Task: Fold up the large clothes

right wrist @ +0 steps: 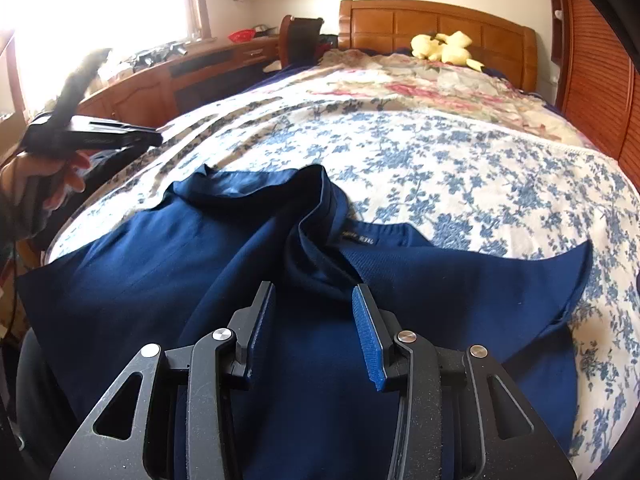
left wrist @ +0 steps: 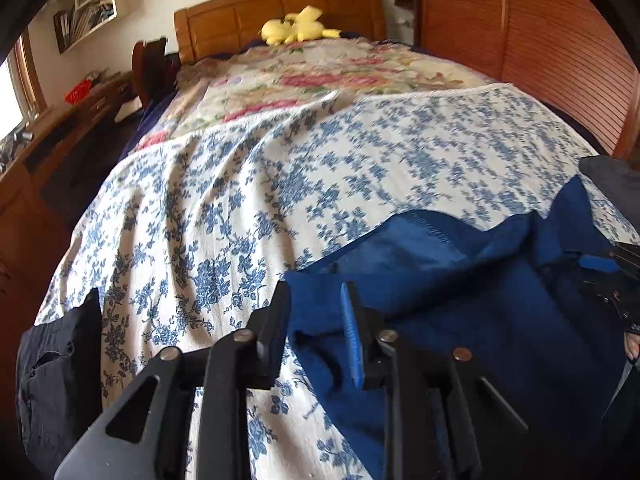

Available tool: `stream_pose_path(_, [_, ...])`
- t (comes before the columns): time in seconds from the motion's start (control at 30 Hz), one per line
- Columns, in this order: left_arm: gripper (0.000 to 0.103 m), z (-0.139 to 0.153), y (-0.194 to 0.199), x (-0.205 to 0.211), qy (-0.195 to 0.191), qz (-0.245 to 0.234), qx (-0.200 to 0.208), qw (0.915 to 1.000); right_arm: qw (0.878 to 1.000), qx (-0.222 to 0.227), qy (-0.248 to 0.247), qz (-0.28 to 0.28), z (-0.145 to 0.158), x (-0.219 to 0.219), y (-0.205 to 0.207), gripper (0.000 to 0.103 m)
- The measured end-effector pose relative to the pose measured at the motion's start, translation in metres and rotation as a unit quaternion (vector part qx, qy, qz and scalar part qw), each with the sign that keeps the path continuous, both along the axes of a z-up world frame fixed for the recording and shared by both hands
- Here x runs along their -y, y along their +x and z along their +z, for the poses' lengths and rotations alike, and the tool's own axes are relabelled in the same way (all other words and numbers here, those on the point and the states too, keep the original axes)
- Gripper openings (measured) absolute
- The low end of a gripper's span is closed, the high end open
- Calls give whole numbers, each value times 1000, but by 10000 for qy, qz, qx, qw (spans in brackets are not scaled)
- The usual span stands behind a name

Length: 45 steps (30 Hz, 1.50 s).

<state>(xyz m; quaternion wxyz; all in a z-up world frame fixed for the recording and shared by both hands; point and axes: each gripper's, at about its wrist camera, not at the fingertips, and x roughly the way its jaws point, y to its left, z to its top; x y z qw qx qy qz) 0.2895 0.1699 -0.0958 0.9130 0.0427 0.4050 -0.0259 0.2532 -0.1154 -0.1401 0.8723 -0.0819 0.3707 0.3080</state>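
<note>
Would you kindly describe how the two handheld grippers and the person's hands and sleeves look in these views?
Both the left gripper and right gripper are matte black linkages with triangular cut-outs and round silver pivot pins. Their flat jaws carry ribbed blue pads. In the right wrist view the left gripper's body is a black box, and the hand wears a dark striped sleeve, with a thin dark cable hanging below.

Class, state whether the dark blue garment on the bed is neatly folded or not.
Not neatly folded: the dark blue garment lies rumpled, with a loose ridge across it.
</note>
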Motion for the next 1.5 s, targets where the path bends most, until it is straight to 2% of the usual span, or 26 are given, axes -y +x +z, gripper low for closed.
stream_pose_path(0.13, [34,17,-27,31,-148,-328,351,9987,10000,75,-24,-36,5,4,-2,40])
stream_pose_path(0.33, [35,15,-46,82,-649,-797,675,9924,9997,127,-36,-225,10,23,-1,40])
stream_pose_path(0.47, [35,8,-52,113,-676,-914,952,9889,9991,126,-68,-396,10,36,-1,40])
stream_pose_path(0.53, [35,3,-54,120,-749,-919,1026,9876,9988,136,-86,-458,10,42,-1,40])
stream_pose_path(0.73, [35,-26,-54,118,-1294,-783,1055,9828,9971,208,-39,-726,14,67,-5,41])
stream_pose_path(0.8, [35,-36,-54,117,-1290,-772,1024,9833,9947,238,-48,-998,16,79,-4,47])
stream_pose_path(0.93, [35,-49,-53,115,-1310,-656,945,9847,9926,262,0,-1187,21,96,-3,50])
stream_pose_path(1.0, [35,-51,-53,118,-1249,-665,964,9852,9923,283,14,-1207,24,100,-2,52])
stream_pose_path(1.07, [35,-52,-55,121,-1177,-705,1000,9855,9938,239,-4,-1086,25,98,-2,60])
stream_pose_path(1.17, [35,-53,-59,127,-1034,-765,1058,9860,9964,232,-287,-764,23,84,-3,69])
stream_pose_path(1.37, [35,-53,-62,134,-804,-781,1108,9875,9908,18,-1339,-199,1,42,8,70])
stream_pose_path(1.5, [35,-51,-62,135,-773,-790,1153,9872,9845,-116,-1741,-187,-12,32,28,69])
